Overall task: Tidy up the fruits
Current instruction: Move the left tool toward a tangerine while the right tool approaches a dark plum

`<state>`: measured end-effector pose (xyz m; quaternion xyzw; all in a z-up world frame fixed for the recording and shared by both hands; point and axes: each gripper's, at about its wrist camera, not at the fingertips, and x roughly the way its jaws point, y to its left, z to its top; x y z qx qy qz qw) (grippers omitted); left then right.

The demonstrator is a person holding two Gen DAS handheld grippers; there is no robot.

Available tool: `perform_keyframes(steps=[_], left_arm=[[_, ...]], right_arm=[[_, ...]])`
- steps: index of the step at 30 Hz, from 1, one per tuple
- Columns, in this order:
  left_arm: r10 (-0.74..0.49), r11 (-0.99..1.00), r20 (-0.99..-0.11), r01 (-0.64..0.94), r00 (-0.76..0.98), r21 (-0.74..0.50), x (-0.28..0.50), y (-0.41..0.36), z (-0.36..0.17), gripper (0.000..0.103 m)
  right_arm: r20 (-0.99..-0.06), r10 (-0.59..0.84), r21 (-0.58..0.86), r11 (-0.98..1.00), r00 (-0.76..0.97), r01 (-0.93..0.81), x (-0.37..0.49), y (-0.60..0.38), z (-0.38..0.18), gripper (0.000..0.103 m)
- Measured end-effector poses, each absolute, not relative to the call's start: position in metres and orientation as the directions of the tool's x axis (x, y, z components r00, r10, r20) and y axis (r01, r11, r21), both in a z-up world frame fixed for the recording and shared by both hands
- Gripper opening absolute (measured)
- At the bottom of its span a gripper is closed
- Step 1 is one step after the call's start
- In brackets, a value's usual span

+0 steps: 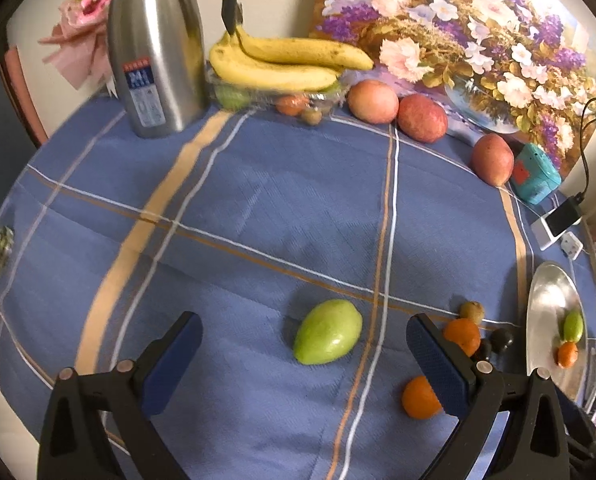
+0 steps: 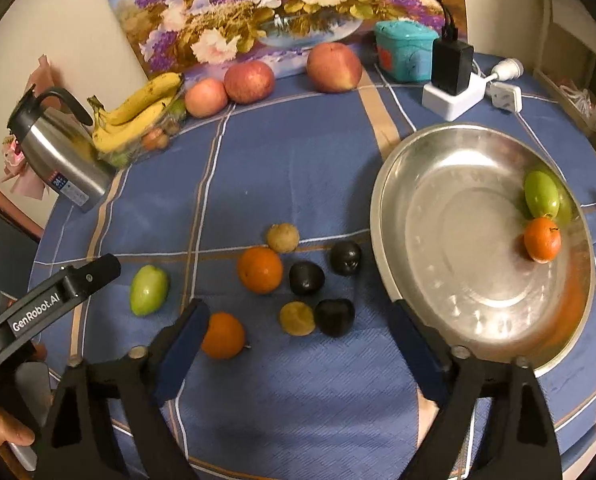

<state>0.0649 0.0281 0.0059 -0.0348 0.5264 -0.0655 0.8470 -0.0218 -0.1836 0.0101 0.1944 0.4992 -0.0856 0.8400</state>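
In the left wrist view, the left gripper [image 1: 304, 364] is hovering with fingers wide and empty around the green fruit [image 1: 328, 332] on the bench [image 1: 257, 216]. In the right wrist view, the right gripper [image 2: 298, 350] is hanging wide, empty, over the clustered small fruits [image 2: 298, 276] beside the steel bowl [image 2: 438, 148]; closing there is likely to nudge neighbours rolling.

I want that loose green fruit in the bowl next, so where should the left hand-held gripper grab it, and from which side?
Grip the green fruit across its narrow middle, coming from above. It lies on its side on the tablecloth, its long axis slanting, between the open left hand-held gripper fingers; roll the wrist so the pads meet its long flanks.
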Motion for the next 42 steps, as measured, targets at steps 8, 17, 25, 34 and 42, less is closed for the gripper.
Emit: perform_keyframes(steps=[8, 17, 25, 34, 42], left_arm=[[-0.187, 0.980, -0.904, 0.133, 0.384, -0.146, 0.061, 0.010, -0.005, 0.098], [-0.247, 0.958, -0.915, 0.222, 0.319, -0.182, 0.052, -0.017, -0.013, 0.088], [-0.259, 0.951, -0.923, 0.244, 0.285, -0.191, 0.049, -0.026, -0.017, 0.081], [-0.251, 0.942, -0.933, 0.287, 0.259, -0.174, 0.045, -0.041, -0.021, 0.081], [-0.255, 0.933, -0.943, 0.312, 0.213, -0.182, 0.043, -0.052, -0.029, 0.079]], right_arm=[[-0.898, 0.085, 0.266, 0.886, 0.432, 0.379, -0.022, -0.192, -0.006, 0.057], [-0.910, 0.096, 0.278, 0.863, 0.404, 0.422, -0.021, -0.203, -0.016, 0.050], [-0.910, 0.107, 0.301, 0.836, 0.401, 0.460, -0.020, -0.211, -0.022, 0.045], [-0.907, 0.126, 0.321, 0.823, 0.401, 0.469, -0.015, -0.214, -0.028, 0.041], [-0.911, 0.135, 0.329, 0.807, 0.390, 0.490, -0.013, -0.218, -0.034, 0.039]])
